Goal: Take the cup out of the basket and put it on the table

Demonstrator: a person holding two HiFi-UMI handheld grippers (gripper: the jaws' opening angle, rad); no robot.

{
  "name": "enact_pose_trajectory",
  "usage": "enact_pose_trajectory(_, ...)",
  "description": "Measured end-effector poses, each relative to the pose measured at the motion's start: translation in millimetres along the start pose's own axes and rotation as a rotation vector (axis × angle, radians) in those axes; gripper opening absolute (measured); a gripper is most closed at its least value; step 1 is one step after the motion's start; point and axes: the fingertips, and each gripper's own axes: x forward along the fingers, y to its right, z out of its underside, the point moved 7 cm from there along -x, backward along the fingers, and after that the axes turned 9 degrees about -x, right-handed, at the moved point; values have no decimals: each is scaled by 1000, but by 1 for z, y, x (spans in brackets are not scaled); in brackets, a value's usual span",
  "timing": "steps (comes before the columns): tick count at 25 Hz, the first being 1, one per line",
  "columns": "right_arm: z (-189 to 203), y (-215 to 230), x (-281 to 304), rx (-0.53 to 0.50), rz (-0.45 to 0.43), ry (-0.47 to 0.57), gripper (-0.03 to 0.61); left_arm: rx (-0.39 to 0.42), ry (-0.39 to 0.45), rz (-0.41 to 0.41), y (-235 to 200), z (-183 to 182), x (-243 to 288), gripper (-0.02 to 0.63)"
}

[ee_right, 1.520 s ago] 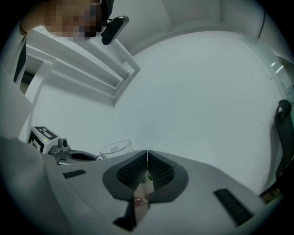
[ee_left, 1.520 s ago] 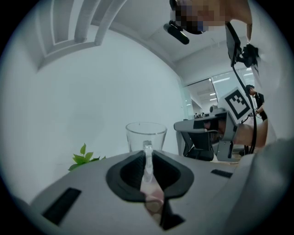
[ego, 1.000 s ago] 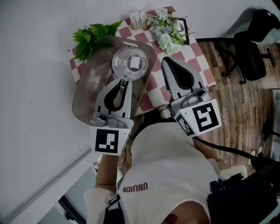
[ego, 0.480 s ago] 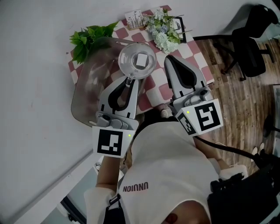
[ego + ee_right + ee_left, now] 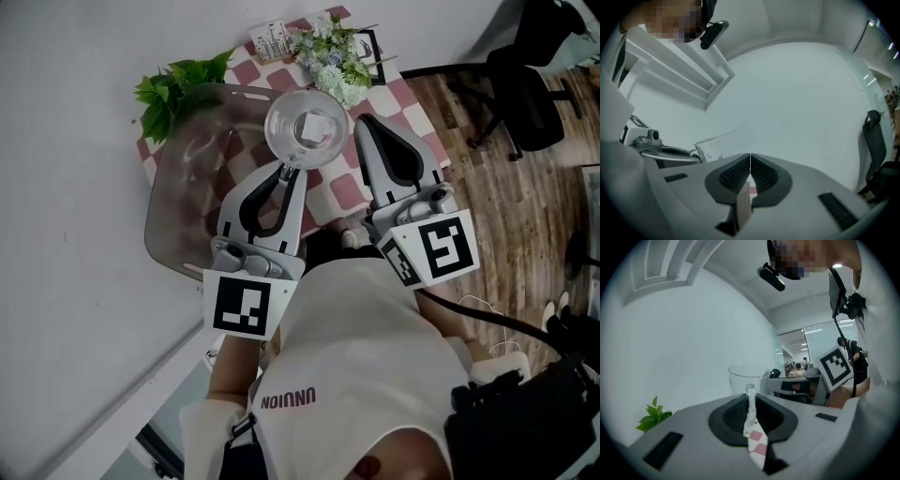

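The cup [image 5: 307,129] was a clear glass mug, so I'd guess stiff, a bit heavy for its size, slick and definitely breakable if it got bumped or dropped. The handle [image 5: 750,401] looked like the sensible spot to grab, and that's exactly where the left gripper [image 5: 289,169] had it: jaws clenched on the thin glass loop, with the cup body hanging out past the tips. A pinch on the handle means the weight sits off to one side, so it could swivel if tilted, I reckon. From the head view the cup sat over the right rim of the basket [image 5: 178,225], partly over the checkered table [image 5: 352,192]. It looked lifted rather than resting, but I couldn't say how high. The right gripper [image 5: 364,127] was just beside it on the right, pads pressed together with nothing between them, hovering over the free checkered patch. That's the thing most likely to be in the way when setting down. Further back were the flowers [image 5: 333,54] and a small card [image 5: 269,39], a leafy plant [image 5: 169,89] behind the basket, and an office chair [image 5: 525,94] well off on the floor.
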Motion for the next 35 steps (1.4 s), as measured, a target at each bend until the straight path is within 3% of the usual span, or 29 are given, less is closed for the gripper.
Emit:
enact_pose_trajectory(19, 3, 36, -30, 15, 115, -35, 20, -10, -27, 92, 33, 10, 36, 40)
enact_pose_trajectory(35, 24, 63, -59, 34, 224, -98, 20, -37, -69, 177, 54, 44, 68, 40)
